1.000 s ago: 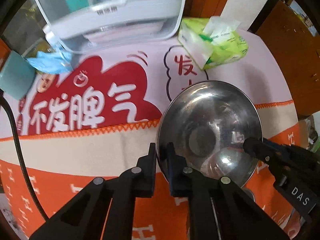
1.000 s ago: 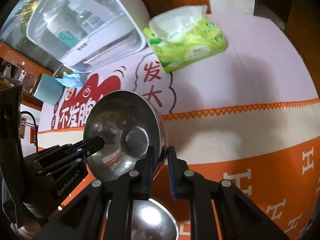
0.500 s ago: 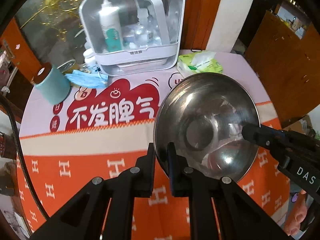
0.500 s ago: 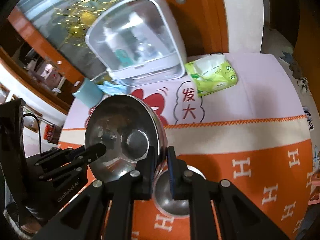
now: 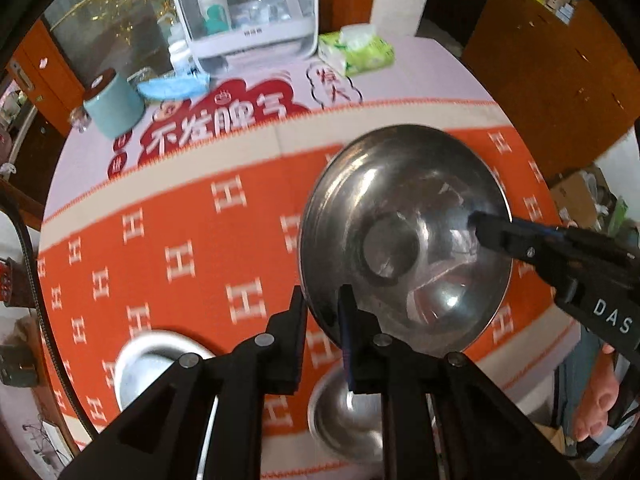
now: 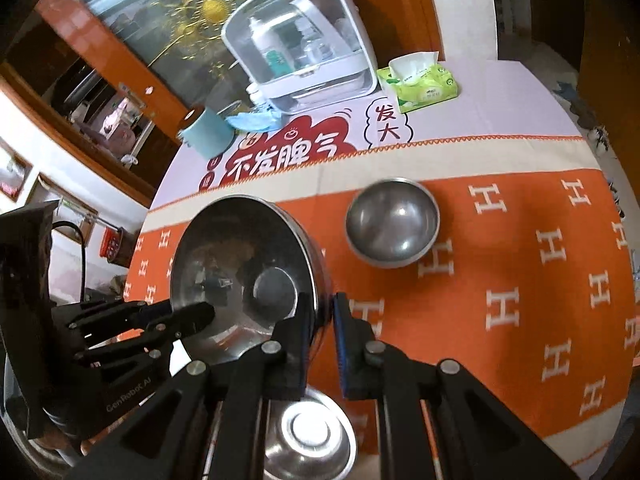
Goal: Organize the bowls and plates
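**Steel bowl carried two-handed above the table: transfer step under way**

Stainless steel is the material of the large bowl, which is held clear of the orange tablecloth by both tools at once. The left gripper pinches the near rim, one finger outside the wall and one inside. The right gripper pinches the rim on the opposite side in the same manner. The left jaws have just been opening slightly, with the rim between them; the pads still appear to bear on the metal.

Positions relative to the large bowl:
- A small steel bowl stands upright on the cloth beyond it, on the side of the right gripper.
- A second steel bowl lies on the cloth directly below it.
- A white dish lies on the cloth below it, on the side of the left gripper.
- The tissue pack and clear storage box sit well beyond it at the far edge.

Step in hand, as judged: carrying the large bowl toward a stacking position. The next move calls for level descent over the chosen spot, with both grips released only once the base is supported. An uneven release would likely tip the bowl.
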A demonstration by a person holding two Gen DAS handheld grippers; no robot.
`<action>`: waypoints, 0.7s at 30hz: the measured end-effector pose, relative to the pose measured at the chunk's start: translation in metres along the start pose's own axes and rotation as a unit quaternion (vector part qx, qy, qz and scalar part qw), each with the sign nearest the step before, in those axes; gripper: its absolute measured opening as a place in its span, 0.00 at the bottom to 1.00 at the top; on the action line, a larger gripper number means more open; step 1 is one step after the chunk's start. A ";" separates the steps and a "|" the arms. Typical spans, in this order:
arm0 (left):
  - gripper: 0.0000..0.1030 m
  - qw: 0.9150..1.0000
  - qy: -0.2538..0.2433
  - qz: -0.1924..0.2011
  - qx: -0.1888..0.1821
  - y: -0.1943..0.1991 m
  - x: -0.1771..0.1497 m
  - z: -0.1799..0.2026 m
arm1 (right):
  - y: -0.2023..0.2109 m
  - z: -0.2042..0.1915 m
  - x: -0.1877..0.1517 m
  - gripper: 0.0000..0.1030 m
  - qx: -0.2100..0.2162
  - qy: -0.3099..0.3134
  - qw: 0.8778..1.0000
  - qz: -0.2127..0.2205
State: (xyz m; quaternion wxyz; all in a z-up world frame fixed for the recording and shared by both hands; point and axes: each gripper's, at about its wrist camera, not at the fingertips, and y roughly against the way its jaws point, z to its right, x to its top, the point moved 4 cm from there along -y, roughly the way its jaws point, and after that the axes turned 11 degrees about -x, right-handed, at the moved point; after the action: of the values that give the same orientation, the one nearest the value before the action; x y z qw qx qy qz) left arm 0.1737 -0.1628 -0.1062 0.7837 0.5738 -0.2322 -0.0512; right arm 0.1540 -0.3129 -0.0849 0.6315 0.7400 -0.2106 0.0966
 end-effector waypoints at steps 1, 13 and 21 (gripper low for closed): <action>0.13 1.000 0.000 0.000 -0.002 0.000 -0.010 0.002 | 0.004 -0.003 -0.009 0.10 -0.004 0.005 1.000 0.005; 0.13 1.000 -0.021 -0.017 -0.011 -0.014 -0.111 0.005 | -0.018 -0.024 -0.117 0.11 -0.032 0.059 0.995 -0.069; 0.14 0.997 -0.033 -0.070 -0.018 -0.049 -0.140 0.005 | -0.043 -0.020 -0.155 0.11 -0.039 0.054 0.989 -0.130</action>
State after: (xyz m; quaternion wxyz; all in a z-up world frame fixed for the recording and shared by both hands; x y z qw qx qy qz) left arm 0.0568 -0.1354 -0.1930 0.7799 0.5728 -0.2165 -0.1294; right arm 0.0372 -0.2587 -0.1827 0.6773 0.7297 -0.0823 0.0451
